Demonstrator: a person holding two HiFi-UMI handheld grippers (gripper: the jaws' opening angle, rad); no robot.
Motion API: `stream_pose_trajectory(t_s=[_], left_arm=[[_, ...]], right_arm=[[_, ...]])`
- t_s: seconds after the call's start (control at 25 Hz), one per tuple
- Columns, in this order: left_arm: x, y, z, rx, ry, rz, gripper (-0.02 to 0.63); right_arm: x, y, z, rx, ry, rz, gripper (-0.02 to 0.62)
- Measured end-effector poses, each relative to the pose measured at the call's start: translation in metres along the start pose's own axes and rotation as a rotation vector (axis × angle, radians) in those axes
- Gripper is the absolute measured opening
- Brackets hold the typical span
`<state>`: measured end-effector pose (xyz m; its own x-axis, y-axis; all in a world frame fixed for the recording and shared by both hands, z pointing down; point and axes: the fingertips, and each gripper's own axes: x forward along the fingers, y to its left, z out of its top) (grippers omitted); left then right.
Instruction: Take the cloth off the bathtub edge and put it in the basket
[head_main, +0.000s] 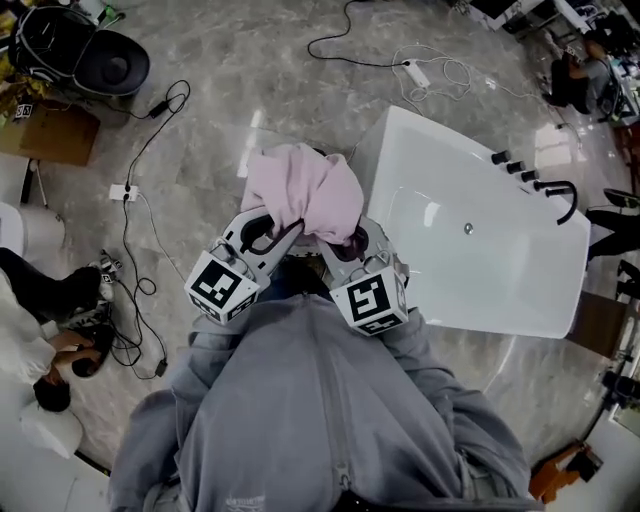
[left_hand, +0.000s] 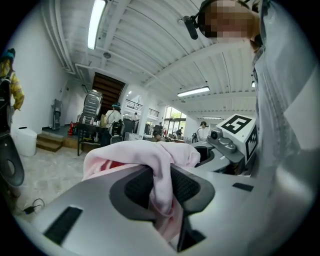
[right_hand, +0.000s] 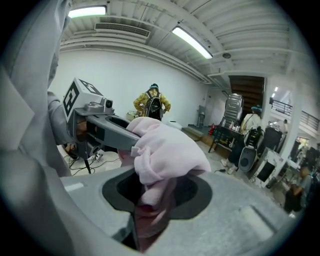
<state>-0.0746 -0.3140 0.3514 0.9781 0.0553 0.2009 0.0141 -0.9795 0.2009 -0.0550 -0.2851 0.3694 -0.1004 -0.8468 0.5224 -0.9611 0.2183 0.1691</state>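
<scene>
A pale pink cloth (head_main: 305, 190) hangs bunched in the air in front of the person's chest, left of the white bathtub (head_main: 470, 230). My left gripper (head_main: 275, 235) is shut on the cloth's left side, and in the left gripper view a fold of the cloth (left_hand: 160, 175) is pinched between the dark pads. On its right side my right gripper (head_main: 345, 240) is shut, with the cloth (right_hand: 165, 150) bulging out over the jaws. The two grippers sit close together, tilted upward. No basket is in view.
The bathtub's rim (head_main: 395, 125) carries black taps (head_main: 545, 185) at the far end. Cables (head_main: 140, 190) and a power strip (head_main: 415, 72) lie on the marble floor. A black round device (head_main: 110, 62) stands at upper left. People sit at the left edge (head_main: 45, 340) and upper right (head_main: 580, 75).
</scene>
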Motion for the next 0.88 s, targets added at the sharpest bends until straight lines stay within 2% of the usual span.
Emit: stream_pose_trajectory(t_s=[0.24,0.6,0.88], left_arm=[[0.018,0.01,-0.018,0.007,0.057,-0.08,0.089],[0.043,0.034,-0.073,-0.054,0.114,-0.108,0.089],[0.062,0.056,-0.131,-0.102,0.158,-0.108,0.089]], right_arm=[[0.014,-0.008,-0.02,0.072,0.025,-0.041,0.126],[0.055,-0.01,-0.072,0.145,0.09,-0.02,0.126],[0.093,-0.009,-0.121,0.15,0.135,-0.002,0.126]])
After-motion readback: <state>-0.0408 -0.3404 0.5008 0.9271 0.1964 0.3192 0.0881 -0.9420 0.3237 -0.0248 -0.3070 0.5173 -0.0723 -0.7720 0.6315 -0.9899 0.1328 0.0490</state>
